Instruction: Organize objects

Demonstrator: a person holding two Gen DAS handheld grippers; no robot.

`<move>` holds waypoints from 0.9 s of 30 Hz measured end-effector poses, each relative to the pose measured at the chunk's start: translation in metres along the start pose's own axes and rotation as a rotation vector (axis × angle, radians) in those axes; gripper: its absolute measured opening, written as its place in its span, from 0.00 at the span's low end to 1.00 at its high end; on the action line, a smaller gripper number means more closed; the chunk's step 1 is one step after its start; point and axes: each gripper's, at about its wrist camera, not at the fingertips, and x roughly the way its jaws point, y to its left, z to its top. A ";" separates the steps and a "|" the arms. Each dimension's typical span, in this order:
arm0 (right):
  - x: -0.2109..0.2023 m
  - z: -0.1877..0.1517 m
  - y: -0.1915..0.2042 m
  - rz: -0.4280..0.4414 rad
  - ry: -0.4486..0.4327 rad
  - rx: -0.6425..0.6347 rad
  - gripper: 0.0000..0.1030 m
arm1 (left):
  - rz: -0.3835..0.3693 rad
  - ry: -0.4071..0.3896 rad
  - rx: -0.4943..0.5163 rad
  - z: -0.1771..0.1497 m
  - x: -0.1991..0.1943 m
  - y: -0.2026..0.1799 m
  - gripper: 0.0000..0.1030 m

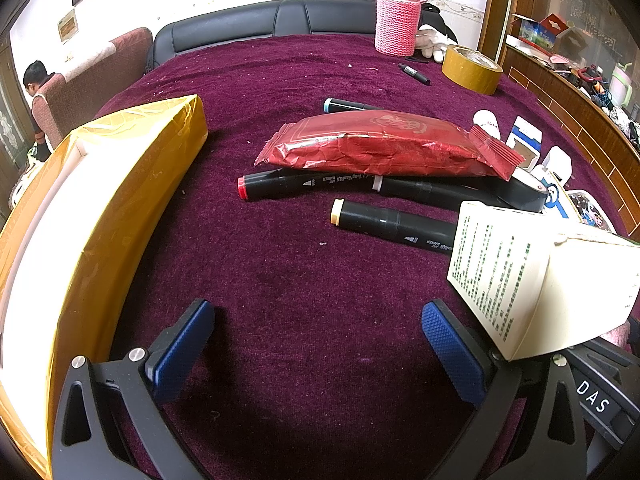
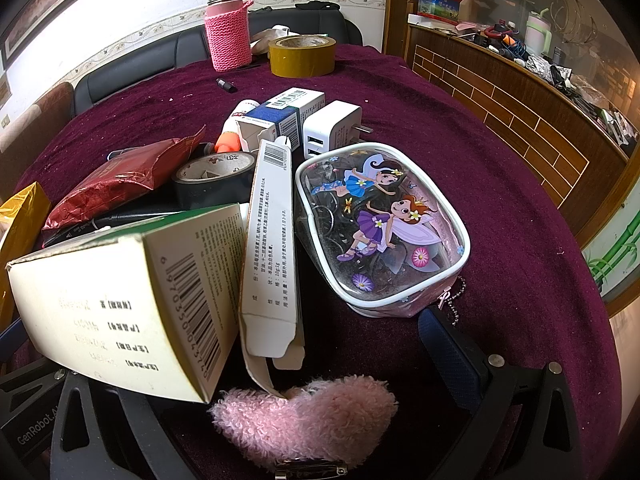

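My left gripper (image 1: 320, 354) is open low over bare purple cloth, with nothing between its blue pads (image 1: 188, 352). Ahead of it lie a red foil packet (image 1: 384, 144) and black markers (image 1: 396, 226). A cream printed box (image 1: 540, 280) sits tilted at its right. In the right wrist view that cream box (image 2: 132, 304) hides the left finger of my open right gripper (image 2: 320, 356); only the right pad (image 2: 452, 356) shows. A pink fluffy clip (image 2: 308, 420) lies between the fingers near their base, untouched by the pads. A fairy-print pouch (image 2: 380, 224) lies just ahead.
A long yellow-taped box (image 1: 100, 220) runs along the left. A white slim carton (image 2: 270, 240), black tape roll (image 2: 214, 178), white charger (image 2: 332, 128) and blue box (image 2: 280, 120) crowd the middle. Brown tape (image 2: 302, 56) and a pink-sleeved flask (image 2: 228, 36) stand at the back. A person (image 1: 36, 92) sits far left.
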 end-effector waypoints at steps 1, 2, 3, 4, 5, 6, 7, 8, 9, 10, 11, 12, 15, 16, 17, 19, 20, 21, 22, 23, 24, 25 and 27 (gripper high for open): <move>0.000 0.000 0.000 0.000 0.000 0.000 1.00 | 0.000 0.000 0.000 0.000 0.000 0.000 1.00; 0.000 0.000 0.000 0.000 0.000 0.000 1.00 | 0.000 0.000 0.000 0.000 0.000 0.000 1.00; 0.000 0.000 0.000 0.000 0.000 0.000 1.00 | 0.000 0.000 0.000 0.000 0.000 0.000 1.00; 0.000 0.000 0.000 0.000 0.000 0.000 1.00 | 0.000 0.000 0.000 0.000 0.000 0.000 1.00; 0.000 0.000 0.000 0.000 0.000 0.000 1.00 | 0.000 0.000 0.000 0.000 0.000 0.000 1.00; 0.000 0.000 0.000 0.000 0.000 0.000 1.00 | 0.000 0.000 0.000 0.000 0.000 0.000 1.00; 0.000 0.000 0.000 0.000 0.000 0.000 1.00 | 0.000 0.000 0.000 0.000 0.000 0.000 1.00; 0.000 0.000 0.000 0.000 0.000 0.000 1.00 | 0.000 0.000 0.000 0.000 0.000 0.000 1.00; 0.000 0.000 0.000 0.000 0.000 0.000 1.00 | 0.000 0.000 0.000 0.000 0.000 0.000 1.00; 0.000 0.000 0.000 0.000 0.000 0.000 1.00 | 0.000 0.000 0.000 0.000 0.000 0.000 1.00; 0.000 0.000 0.000 0.000 0.000 0.000 1.00 | 0.000 0.000 0.000 0.000 0.000 0.000 1.00; 0.000 0.000 0.000 0.000 0.000 0.000 1.00 | 0.000 0.000 0.000 0.000 0.000 0.000 1.00; 0.000 0.000 0.000 0.000 0.000 0.000 1.00 | 0.002 0.001 -0.002 0.001 -0.001 0.001 1.00; 0.000 0.000 0.000 0.000 0.000 0.000 1.00 | 0.002 0.001 -0.002 0.001 -0.001 0.001 1.00; 0.000 0.000 0.000 0.000 0.000 0.000 1.00 | 0.002 0.001 -0.001 0.001 -0.001 0.001 1.00; 0.000 0.000 0.000 0.000 0.000 0.000 1.00 | -0.006 0.010 0.006 0.002 -0.001 0.002 1.00; 0.000 0.000 0.000 0.002 0.001 -0.001 1.00 | -0.017 0.024 0.015 0.002 -0.002 0.003 1.00; 0.000 0.000 0.000 0.008 0.008 -0.010 1.00 | -0.030 0.044 0.025 0.002 -0.003 0.004 1.00; 0.000 0.001 -0.002 0.024 0.028 -0.025 1.00 | -0.068 0.068 0.030 -0.001 -0.009 0.008 1.00; 0.001 0.004 -0.003 0.044 0.068 -0.052 1.00 | -0.104 0.070 0.025 -0.005 -0.015 0.013 1.00; 0.000 0.001 -0.004 0.053 0.087 -0.069 1.00 | -0.132 0.062 0.020 -0.009 -0.023 0.018 1.00; 0.000 0.001 -0.005 0.068 0.106 -0.084 1.00 | -0.138 0.050 0.022 -0.013 -0.030 0.023 1.00; -0.003 -0.003 -0.006 0.075 0.111 -0.102 1.00 | -0.142 0.015 0.041 -0.021 -0.047 0.032 1.00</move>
